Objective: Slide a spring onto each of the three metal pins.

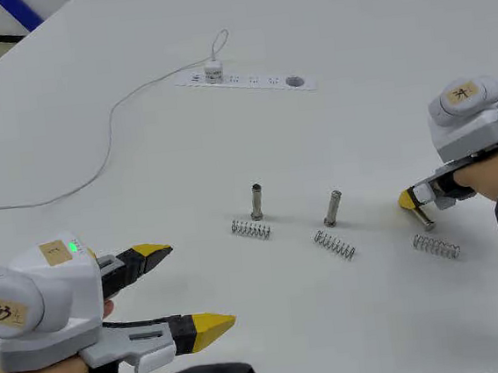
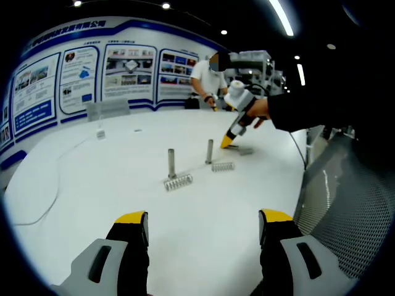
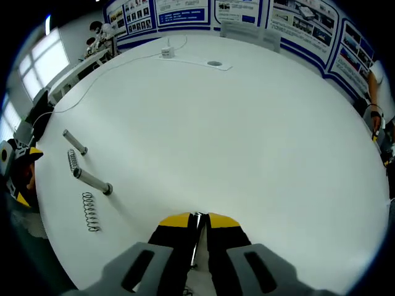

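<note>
Two metal pins stand upright mid-table, one (image 1: 257, 201) on the left and one (image 1: 332, 207) to its right. A spring lies in front of each: the left spring (image 1: 250, 229) and the middle spring (image 1: 334, 244). A third spring (image 1: 436, 246) lies further right. My right gripper (image 1: 418, 198) is shut on the third pin (image 1: 424, 218), low over the table just above that spring. In the right gripper view a thin metal sliver shows between its closed jaws (image 3: 199, 222). My left gripper (image 1: 184, 285) is open and empty near the table's front left, well short of the pins (image 2: 171, 163).
A white strip (image 1: 247, 78) with a small plug and a long grey cable (image 1: 107, 134) lies at the back of the table. In the left gripper view a person (image 2: 207, 74) stands beyond the table's far end, and a mesh panel (image 2: 345, 203) is on the right.
</note>
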Motion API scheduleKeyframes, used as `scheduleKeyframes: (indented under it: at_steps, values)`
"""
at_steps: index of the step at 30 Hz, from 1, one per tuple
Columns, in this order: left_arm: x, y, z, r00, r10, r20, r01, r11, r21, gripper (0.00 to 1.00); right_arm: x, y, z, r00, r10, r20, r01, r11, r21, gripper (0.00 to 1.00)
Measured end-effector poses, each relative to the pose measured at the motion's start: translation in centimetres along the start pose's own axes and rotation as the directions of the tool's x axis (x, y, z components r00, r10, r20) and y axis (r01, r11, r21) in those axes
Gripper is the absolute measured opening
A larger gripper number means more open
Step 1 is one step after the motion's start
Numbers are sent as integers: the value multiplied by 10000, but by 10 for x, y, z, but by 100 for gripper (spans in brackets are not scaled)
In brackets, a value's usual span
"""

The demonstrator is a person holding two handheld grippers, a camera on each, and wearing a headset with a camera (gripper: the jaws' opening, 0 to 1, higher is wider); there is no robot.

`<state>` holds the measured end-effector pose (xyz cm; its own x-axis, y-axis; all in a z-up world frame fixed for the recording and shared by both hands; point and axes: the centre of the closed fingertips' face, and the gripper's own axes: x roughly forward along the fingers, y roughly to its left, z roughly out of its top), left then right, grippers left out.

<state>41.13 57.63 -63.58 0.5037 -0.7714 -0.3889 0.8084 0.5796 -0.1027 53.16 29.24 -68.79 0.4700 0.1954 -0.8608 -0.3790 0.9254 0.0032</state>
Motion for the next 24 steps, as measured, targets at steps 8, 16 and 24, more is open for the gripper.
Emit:
scheduleKeyframes:
  at_steps: [8,16,24]
  values:
    - [0,0,0,10000,6,-48,-6,10000,27,74,1,4,0,9978,-348,-572,307,9970,-708,9]
    - [0,0,-2,9999,-33,-129,33,10000,21,74,1,3,-1,9964,-303,-791,249,9974,-682,9]
    - [2,2,1,10000,4,-33,-4,10000,39,74,-1,2,-2,9990,-300,-332,294,9994,-178,9]
